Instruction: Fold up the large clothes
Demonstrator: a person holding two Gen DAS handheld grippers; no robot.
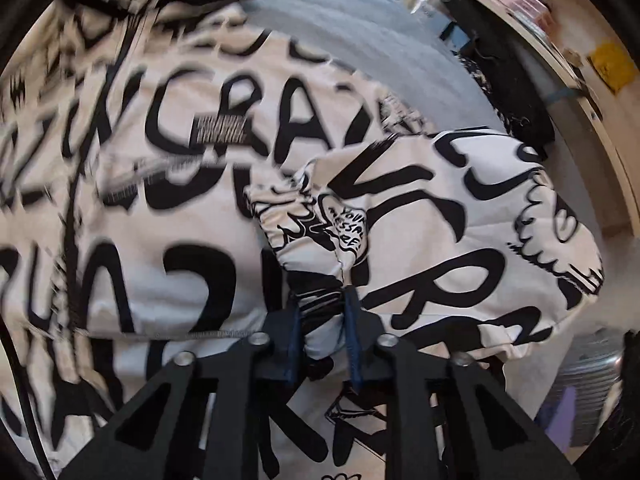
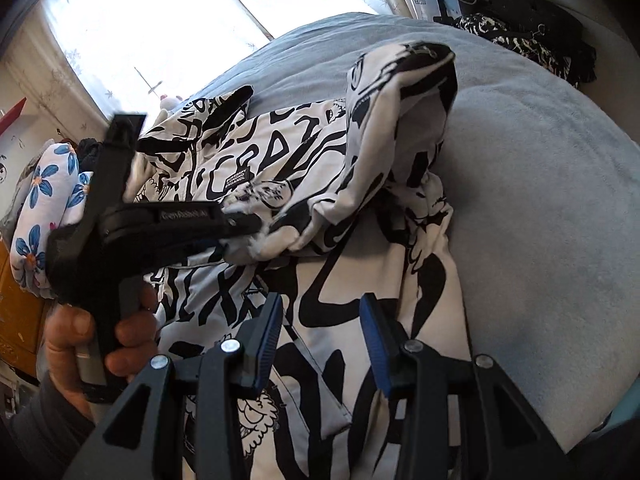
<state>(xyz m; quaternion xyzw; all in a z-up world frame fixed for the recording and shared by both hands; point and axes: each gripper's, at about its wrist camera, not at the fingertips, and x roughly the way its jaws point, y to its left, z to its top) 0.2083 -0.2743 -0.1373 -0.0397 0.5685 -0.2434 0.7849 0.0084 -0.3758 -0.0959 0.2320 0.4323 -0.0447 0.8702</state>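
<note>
A: Garment state?

B: White jacket (image 2: pixel 320 240) with heavy black graffiti lettering, spread on the grey bed cover, body mostly flat. Small black label patch (image 2: pixel 236 181) on the chest.

A: Sleeves?

B: One sleeve (image 1: pixel 460 216) lifted off the body and doubled over it, bunched at the cuff (image 1: pixel 320 320), rising in a peak on the far side. Fabric under it wrinkled.

A: Orientation?

B: Collar end far, toward the window. Near part lies smooth, running off frame.

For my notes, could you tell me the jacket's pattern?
White with bold black graffiti lettering, on the jacket; clearest in the right wrist view.
</note>
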